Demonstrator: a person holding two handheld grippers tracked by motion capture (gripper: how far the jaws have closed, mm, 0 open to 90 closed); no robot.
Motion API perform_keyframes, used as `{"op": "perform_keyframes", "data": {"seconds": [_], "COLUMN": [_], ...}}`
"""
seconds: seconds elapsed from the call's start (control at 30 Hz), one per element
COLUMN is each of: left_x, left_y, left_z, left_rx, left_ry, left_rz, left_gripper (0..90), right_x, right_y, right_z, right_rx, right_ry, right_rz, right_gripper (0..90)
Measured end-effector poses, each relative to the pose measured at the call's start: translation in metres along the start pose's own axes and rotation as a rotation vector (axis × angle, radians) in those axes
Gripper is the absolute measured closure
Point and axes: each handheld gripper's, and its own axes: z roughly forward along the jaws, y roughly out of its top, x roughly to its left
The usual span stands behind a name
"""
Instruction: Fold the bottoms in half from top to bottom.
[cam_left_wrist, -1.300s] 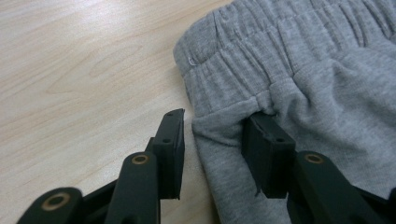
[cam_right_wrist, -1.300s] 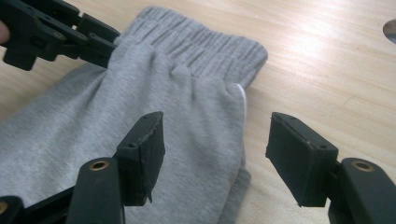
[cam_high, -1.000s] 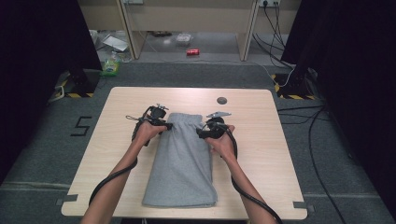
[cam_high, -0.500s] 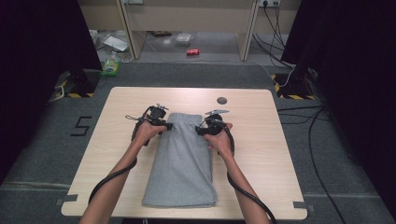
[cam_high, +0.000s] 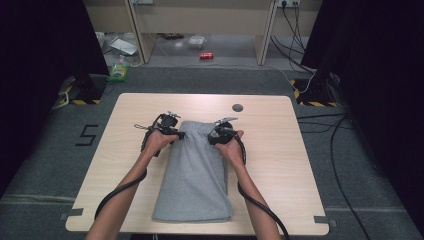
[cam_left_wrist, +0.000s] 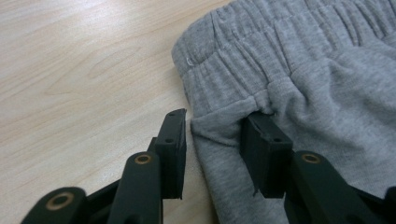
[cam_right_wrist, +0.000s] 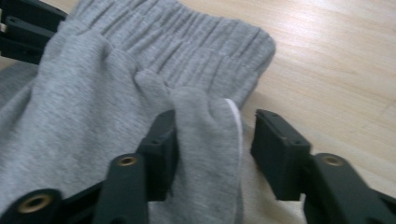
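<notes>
- Currently, grey folded trousers (cam_high: 194, 172) lie lengthwise on the middle of the wooden bench (cam_high: 280, 165), elastic waistband (cam_left_wrist: 261, 51) at the far end, away from the person.
- Left gripper (cam_high: 170, 131) sits at the left waistband corner. In the left gripper view a fold of fabric edge lies between its jaws; the inner jaw touches the cloth under a tuck, while the outer jaw stands just beside the edge over bare wood. Jaws have just been closing a little; part spread, not yet pinching.
- Right gripper (cam_high: 220, 134) sits at the right waistband corner. In the right gripper view a raised fold of grey cloth (cam_right_wrist: 205, 140) rests against one jaw, with a clear gap to the other. Jaws have just been closing markedly, fabric between them, not clamped.
- A small dark round disc (cam_high: 237, 107) lies on the bench beyond the trousers, well apart.
</notes>
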Motion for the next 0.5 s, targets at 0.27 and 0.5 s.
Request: {"op": "perform_keyframes", "data": {"seconds": [0.27,0.5], "left_x": [0.004,0.011], "left_y": [-0.001,0.003], "left_z": [-0.001,-0.004], "left_rx": [-0.013,-0.072], "left_ry": [-0.057,-0.136], "left_rz": [-0.005,-0.087], "left_gripper": [71.6,78.1], "right_x": [-0.004,-0.015], "right_y": [-0.001,-0.002], "right_z": [0.001,-0.002], "right_rx": [-0.011,-0.059], "right_ry": [0.032,0.093], "right_rz": [0.041,0.087], "right_gripper": [77.3,81.8]}}
